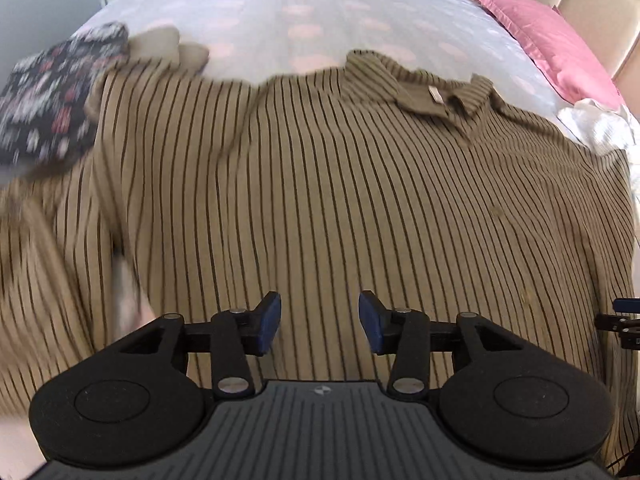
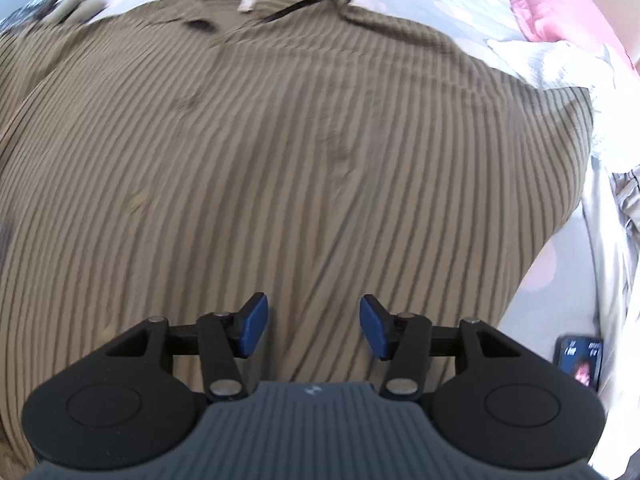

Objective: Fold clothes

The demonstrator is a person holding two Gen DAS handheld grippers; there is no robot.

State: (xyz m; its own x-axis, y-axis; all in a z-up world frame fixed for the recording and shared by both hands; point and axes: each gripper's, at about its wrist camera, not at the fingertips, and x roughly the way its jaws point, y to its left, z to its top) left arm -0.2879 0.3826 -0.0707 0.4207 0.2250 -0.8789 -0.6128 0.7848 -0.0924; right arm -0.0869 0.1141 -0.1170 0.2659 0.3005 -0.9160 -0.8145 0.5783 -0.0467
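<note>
A tan shirt with thin dark stripes (image 1: 320, 184) lies spread on the bed, its collar (image 1: 432, 92) at the far side. It fills the right wrist view (image 2: 280, 160) too. My left gripper (image 1: 319, 322) hovers open and empty over the shirt's near part. My right gripper (image 2: 313, 325) is open and empty over the shirt near its right edge. The tip of the right gripper (image 1: 620, 320) shows at the right edge of the left wrist view.
The bed sheet (image 1: 280, 8) is white with pink spots. A dark floral garment (image 1: 52, 96) lies at far left, a pink pillow (image 1: 560, 44) and white cloth (image 1: 600, 128) at far right. A phone (image 2: 580, 364) lies right of the shirt.
</note>
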